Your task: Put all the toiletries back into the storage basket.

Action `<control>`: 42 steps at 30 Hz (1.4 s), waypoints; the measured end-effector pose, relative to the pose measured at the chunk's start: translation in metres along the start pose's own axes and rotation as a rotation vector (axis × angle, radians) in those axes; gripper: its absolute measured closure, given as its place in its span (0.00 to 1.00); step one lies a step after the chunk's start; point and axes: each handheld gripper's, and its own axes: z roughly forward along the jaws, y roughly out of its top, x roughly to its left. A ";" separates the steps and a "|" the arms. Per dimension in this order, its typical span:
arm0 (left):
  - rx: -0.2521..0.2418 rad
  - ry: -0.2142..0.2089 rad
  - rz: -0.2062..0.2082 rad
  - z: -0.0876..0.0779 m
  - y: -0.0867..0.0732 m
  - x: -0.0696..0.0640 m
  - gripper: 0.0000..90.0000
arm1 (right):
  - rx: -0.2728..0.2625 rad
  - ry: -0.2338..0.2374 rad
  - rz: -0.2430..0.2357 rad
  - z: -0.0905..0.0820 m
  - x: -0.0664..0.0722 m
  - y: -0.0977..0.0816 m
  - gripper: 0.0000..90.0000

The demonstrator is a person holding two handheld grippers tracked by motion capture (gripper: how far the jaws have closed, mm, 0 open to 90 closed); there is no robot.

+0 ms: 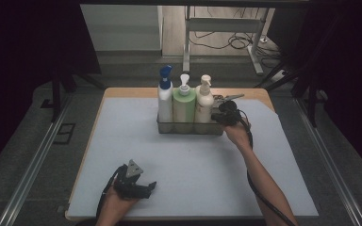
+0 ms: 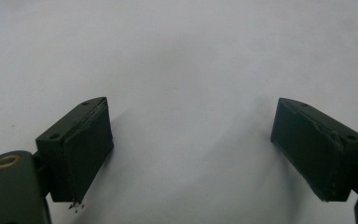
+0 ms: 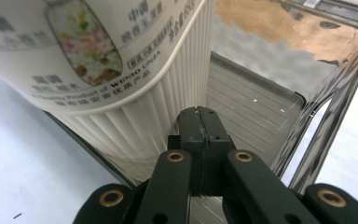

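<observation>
**Closed gripper at the rim of a clear bottle tray**

The right gripper [image 3: 200, 114] had its two matte black jaws pressed flat together, with only a thin seam between them. They appeared to clamp the thin wall of the clear tray [image 3: 335, 116], though whether the plastic actually sat in the seam could not be told. The tray was a rounded-corner box of transparent plastic with a finely ribbed floor, and the wood and grey of the table showed through its glossy walls. Just beside the jaws stood the cream bottle [image 3: 121, 60], its lower body fluted with close vertical ridges under a smooth band. Its label carried an oval picture of mixed grains and flowers, some Chinese characters, and a line that read in part "Product of WIPRO UNZA"; the rest was too blurred to read.

From the high view, the tray [image 1: 191, 128] sat at the far middle of the pale grey mat [image 1: 193, 165], which covered a wooden table [image 1: 122, 92]. It held three pump bottles in a row: a white bottle with a blue pump [image 1: 164, 101], a green bottle [image 1: 184, 106] with a white pump, and the cream bottle [image 1: 204, 104] nearest the right gripper [image 1: 222, 117].

The left gripper [image 2: 191, 149] rested low over the bare mat near the person's edge, its blocky rubber-faced jaws spread wide with nothing between them.
</observation>
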 end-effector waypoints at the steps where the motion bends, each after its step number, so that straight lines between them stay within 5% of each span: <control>1: 0.000 0.000 0.000 0.000 0.000 0.000 0.14 | -0.003 0.002 -0.001 -0.001 0.001 0.000 1.00; 27: 0.000 0.000 0.000 0.000 0.000 0.000 0.14 | -0.002 0.017 -0.013 -0.007 0.008 -0.001 1.00; 42: -0.002 -0.001 -0.002 0.000 0.000 0.000 0.14 | -0.004 -0.005 -0.034 -0.015 0.007 -0.002 0.87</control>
